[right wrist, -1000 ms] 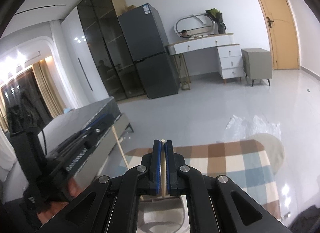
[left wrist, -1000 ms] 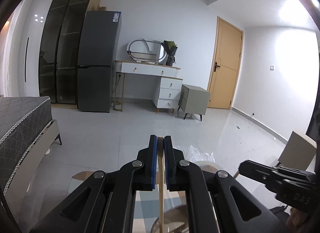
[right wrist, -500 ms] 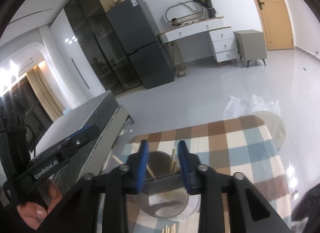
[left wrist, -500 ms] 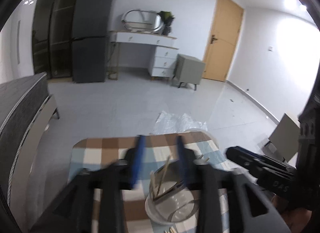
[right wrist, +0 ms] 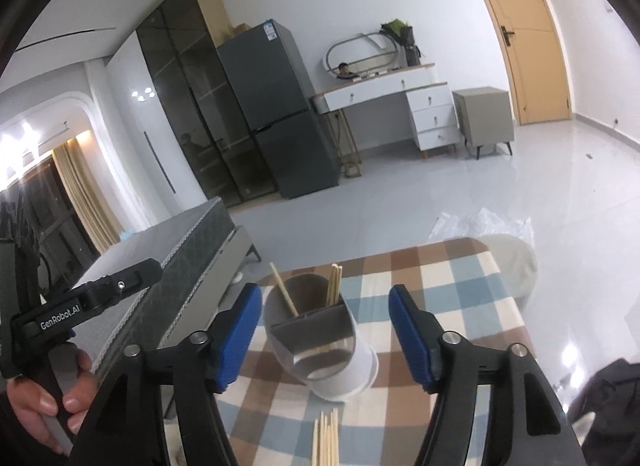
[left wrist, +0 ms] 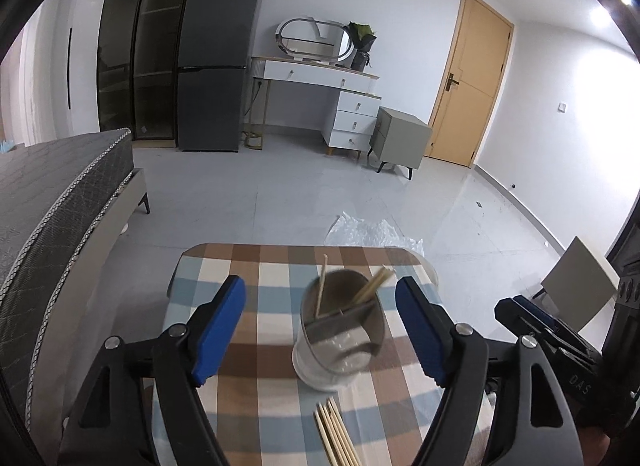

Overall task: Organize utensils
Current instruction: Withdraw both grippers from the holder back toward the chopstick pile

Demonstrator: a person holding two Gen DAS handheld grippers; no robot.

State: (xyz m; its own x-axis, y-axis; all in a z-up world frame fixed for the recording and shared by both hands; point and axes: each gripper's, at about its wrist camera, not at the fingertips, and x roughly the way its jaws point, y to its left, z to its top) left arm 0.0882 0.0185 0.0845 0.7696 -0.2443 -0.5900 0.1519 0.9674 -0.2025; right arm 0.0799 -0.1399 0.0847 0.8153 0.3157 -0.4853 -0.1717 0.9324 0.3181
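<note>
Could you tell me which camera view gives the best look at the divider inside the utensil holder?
The right wrist view: it looks into the utensil holder and shows the grey divider sharply, with chopsticks standing behind it. The left wrist view shows the same holder slightly blurred, its divider seen only as a thin slanted edge.

Setting is a home, a studio-type bedroom: bed (left wrist: 60,217) at left, grey fridge (left wrist: 218,61) beside dark glass-fronted wardrobe (left wrist: 136,57), white dressing table (left wrist: 320,81) with oval mirror (left wrist: 310,37), wooden door (left wrist: 468,85), checked tablecloth (left wrist: 272,298).
</note>
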